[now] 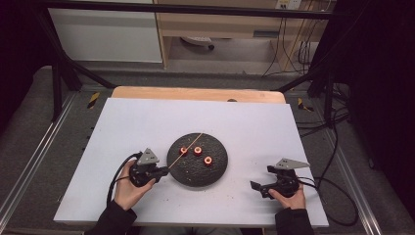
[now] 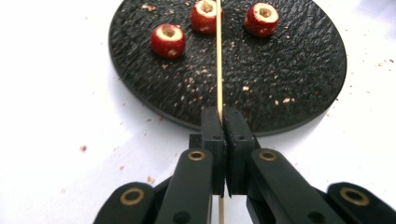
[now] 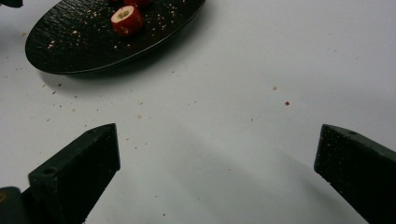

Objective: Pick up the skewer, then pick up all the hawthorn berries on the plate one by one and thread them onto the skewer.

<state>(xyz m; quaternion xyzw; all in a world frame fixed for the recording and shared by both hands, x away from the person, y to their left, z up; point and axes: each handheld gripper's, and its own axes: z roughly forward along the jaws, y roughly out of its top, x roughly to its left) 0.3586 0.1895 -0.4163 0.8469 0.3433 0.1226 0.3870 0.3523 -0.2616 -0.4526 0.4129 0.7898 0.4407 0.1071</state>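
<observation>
Left gripper view, thin wooden skewer [image 2: 218,70], pebbled round black plate [image 2: 299,93]

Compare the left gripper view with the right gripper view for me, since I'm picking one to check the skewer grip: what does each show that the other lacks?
Left gripper view: the left tongs shut on a skewer that runs over the plate, and three red fruits, one at.
Right gripper view: the right tongs open over the bare white table, holding nothing.
Both: the black plate, scattered crumbs, a cored red fruit.
</observation>
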